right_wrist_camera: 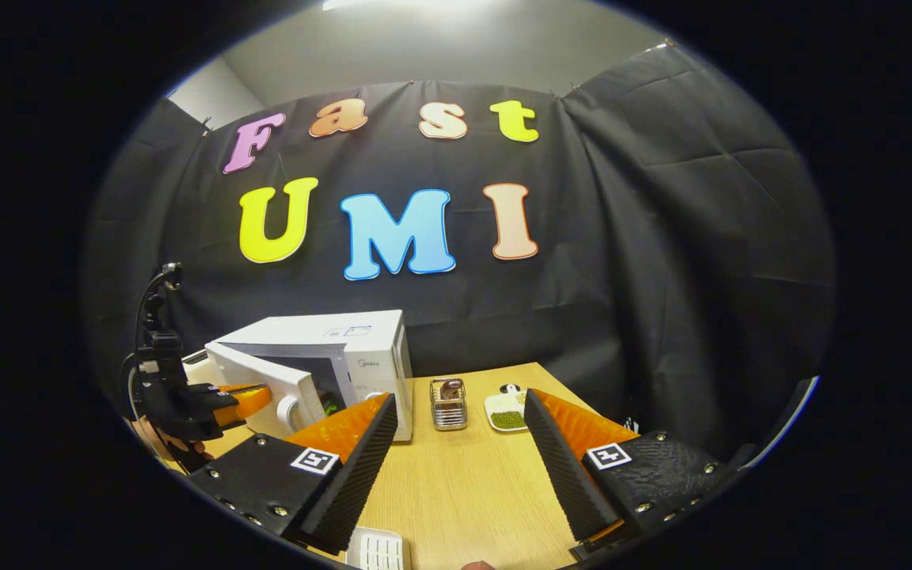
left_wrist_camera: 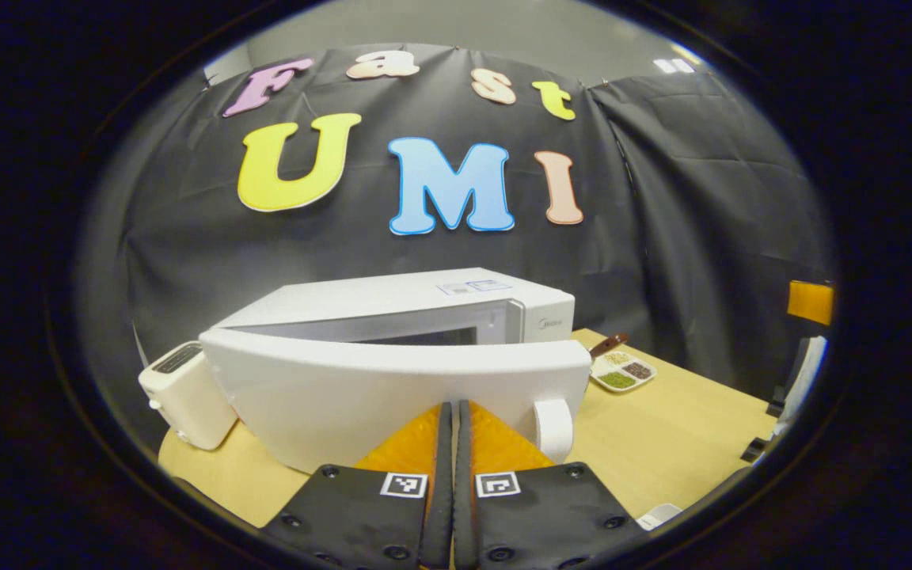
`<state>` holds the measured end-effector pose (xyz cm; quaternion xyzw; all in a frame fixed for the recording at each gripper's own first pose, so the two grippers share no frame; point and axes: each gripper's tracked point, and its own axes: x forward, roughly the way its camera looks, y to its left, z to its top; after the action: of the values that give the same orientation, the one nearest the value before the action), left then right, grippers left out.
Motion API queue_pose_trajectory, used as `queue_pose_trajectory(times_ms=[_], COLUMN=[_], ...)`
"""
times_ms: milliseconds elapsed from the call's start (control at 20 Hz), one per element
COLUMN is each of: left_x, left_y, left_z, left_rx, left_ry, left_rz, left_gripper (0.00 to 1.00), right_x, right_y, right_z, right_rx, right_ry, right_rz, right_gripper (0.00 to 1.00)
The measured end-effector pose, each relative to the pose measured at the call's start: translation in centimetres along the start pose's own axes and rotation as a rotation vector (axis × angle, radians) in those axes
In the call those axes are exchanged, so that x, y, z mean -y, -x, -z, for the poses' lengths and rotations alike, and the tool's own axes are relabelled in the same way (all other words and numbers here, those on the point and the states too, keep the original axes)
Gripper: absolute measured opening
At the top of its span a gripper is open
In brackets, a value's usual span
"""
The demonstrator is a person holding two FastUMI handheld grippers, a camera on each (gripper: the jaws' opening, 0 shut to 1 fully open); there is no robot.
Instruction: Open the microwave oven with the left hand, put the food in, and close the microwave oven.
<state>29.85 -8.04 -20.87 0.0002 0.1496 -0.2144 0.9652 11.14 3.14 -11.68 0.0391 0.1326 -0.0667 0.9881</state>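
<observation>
The white microwave [left_wrist_camera: 424, 305] stands at the back left of the wooden table [left_wrist_camera: 678, 427]. Its door [left_wrist_camera: 361, 388] hangs partly open, with the round handle [left_wrist_camera: 554, 427] at its right end. My left gripper [left_wrist_camera: 452, 408] is shut with nothing between its fingers, and its tips rest against the door's outer face. In the right gripper view the left gripper [right_wrist_camera: 254, 396] sits beside the door [right_wrist_camera: 262, 380] of the microwave [right_wrist_camera: 345, 348]. My right gripper [right_wrist_camera: 460, 404] hangs open above the table. Beyond it stands a small metal basket [right_wrist_camera: 448, 405] holding brown food.
A white toaster [left_wrist_camera: 187, 396] stands left of the microwave. A divided dish of grains [left_wrist_camera: 622, 370] lies right of it; the dish [right_wrist_camera: 508, 415] sits beside the basket. A white ribbed object [right_wrist_camera: 377, 550] lies at the table's near edge. Bare tabletop [right_wrist_camera: 464, 491] stretches under my right gripper.
</observation>
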Motion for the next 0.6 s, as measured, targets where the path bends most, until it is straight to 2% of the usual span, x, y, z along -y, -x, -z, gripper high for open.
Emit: queue_pose_trajectory(times_ms=[150, 350, 550, 600], left_x=[-0.6, -1.3, -1.8, -2.0], left_y=[-2.6, -5.3, -7.2, -7.3], left_z=[-0.3, -1.0, -1.6, -1.3], left_rx=[-0.001, 0.010, 0.015, 0.008], left_ry=[0.008, 0.002, 0.005, 0.015], left_rz=[0.008, -0.002, -0.019, -0.025], left_gripper=[0.09, 0.10, 0.05, 0.07], right_x=[0.6, 1.4, 1.7, 1.8], right_y=[0.3, 0.7, 1.1, 1.2], right_z=[0.4, 0.7, 0.8, 0.9], right_rx=[-0.009, -0.016, -0.024, -0.026], right_ry=[0.002, -0.004, -0.001, -0.001], right_rz=[0.052, 0.106, 0.138, 0.142], right_gripper=[0.98, 0.98, 0.98, 0.98])
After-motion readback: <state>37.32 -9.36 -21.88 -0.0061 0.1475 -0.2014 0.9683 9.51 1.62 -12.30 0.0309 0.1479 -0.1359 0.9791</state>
